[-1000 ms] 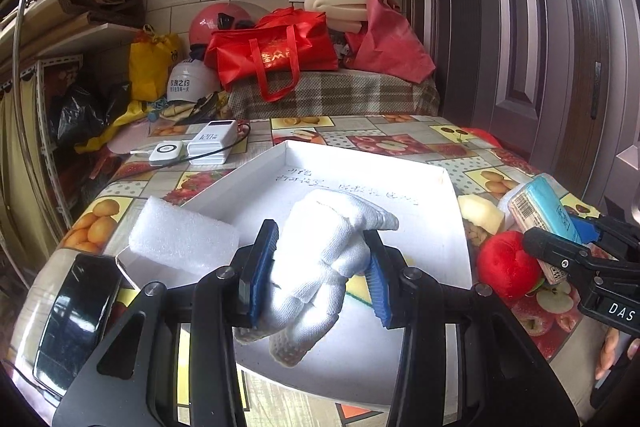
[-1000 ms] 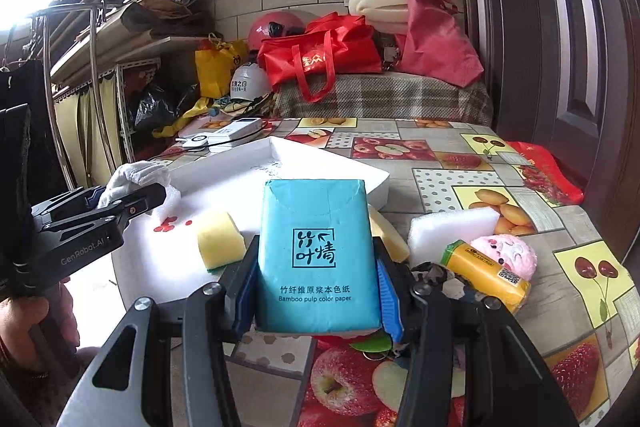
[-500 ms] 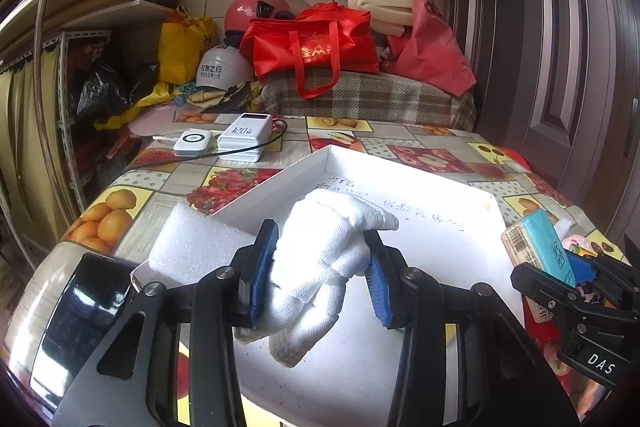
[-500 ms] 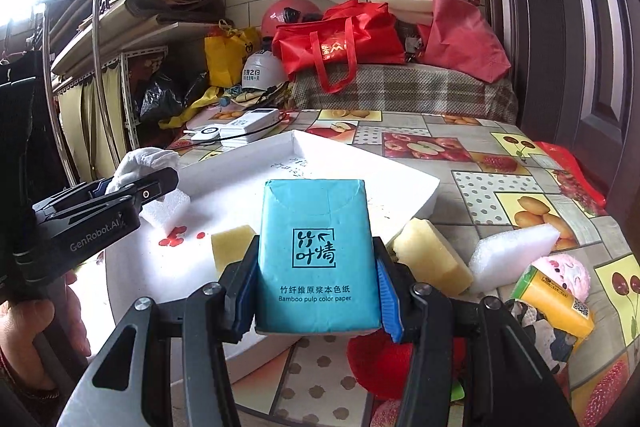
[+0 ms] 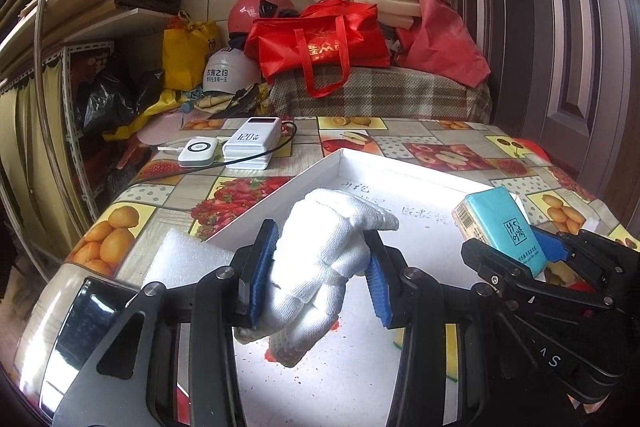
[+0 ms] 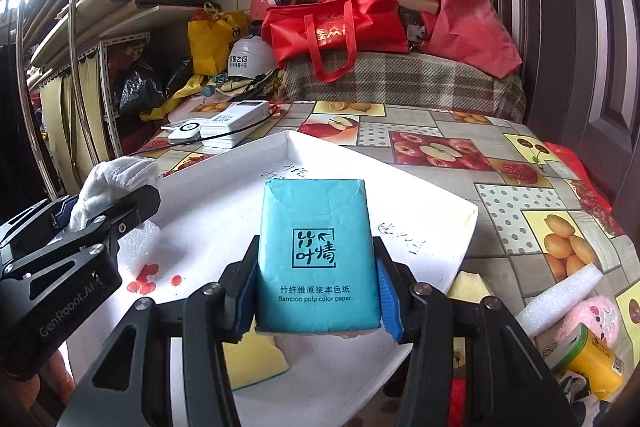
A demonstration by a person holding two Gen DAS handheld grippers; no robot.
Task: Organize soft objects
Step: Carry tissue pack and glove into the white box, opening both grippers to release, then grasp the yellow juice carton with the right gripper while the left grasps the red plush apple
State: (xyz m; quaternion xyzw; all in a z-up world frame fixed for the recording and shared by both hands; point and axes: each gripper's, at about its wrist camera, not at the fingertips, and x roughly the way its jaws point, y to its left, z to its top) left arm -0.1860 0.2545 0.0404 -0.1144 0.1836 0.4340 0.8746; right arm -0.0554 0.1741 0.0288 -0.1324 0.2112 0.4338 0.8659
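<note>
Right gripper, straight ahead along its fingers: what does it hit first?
Likely the floor of the white tray, which lies ahead of the right gripper and its teal tissue pack. Depth is unclear; held high, it may clear the far rim.

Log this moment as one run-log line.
left gripper: shut on white glove | right gripper: shut on teal tissue pack | both over white tray

Knit cloth glove [image 5: 328, 255], glossy plastic tissue pack [image 6: 316, 259], matt white tray [image 6: 432, 227]
</note>
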